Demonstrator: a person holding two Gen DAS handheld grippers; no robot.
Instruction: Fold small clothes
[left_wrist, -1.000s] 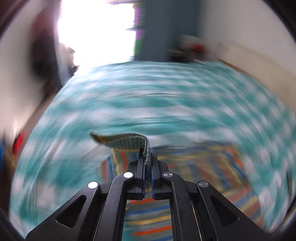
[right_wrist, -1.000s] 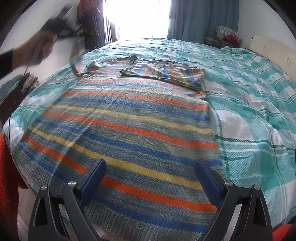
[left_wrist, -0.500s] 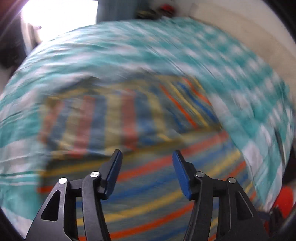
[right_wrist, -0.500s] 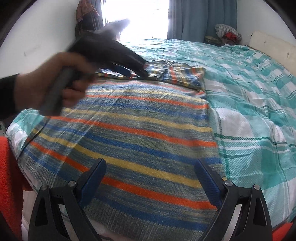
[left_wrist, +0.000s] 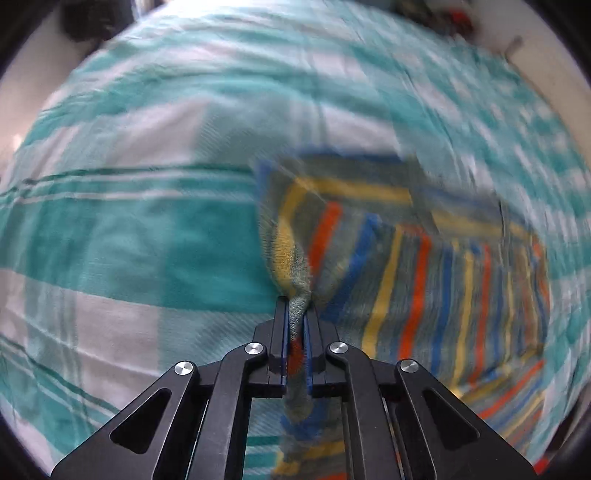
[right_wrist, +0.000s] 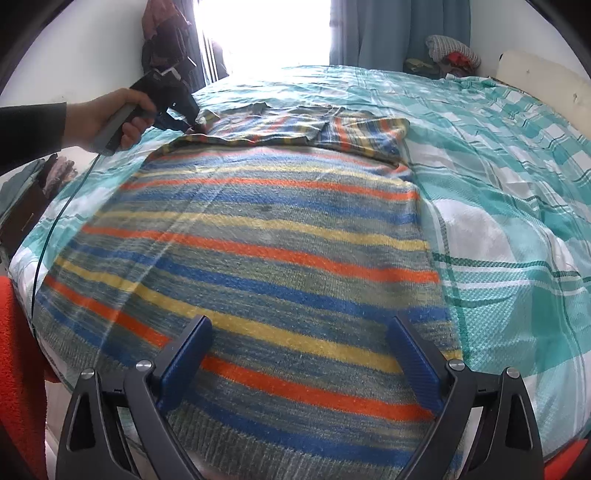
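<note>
A striped knit sweater (right_wrist: 258, 240) in grey, blue, orange and yellow lies flat on the bed, hem nearest me, both sleeves folded in across the top. My left gripper (left_wrist: 296, 321) is shut on a fold of the sweater's upper left edge (left_wrist: 291, 266). It also shows in the right wrist view (right_wrist: 192, 123), held by a hand at the sweater's far left shoulder. My right gripper (right_wrist: 301, 343) is open and empty just above the hem.
The bed has a teal and white plaid sheet (right_wrist: 517, 206). A red cloth (right_wrist: 18, 350) hangs at the near left edge. A pile of clothes (right_wrist: 452, 51) sits at the far right by the wall. Curtains (right_wrist: 399, 29) and a bright window stand behind.
My left gripper let go of the left sleeve cuff, opened while swinging over the sweater, then shut on the sweater's upper left edge. My right gripper stayed open and still.
</note>
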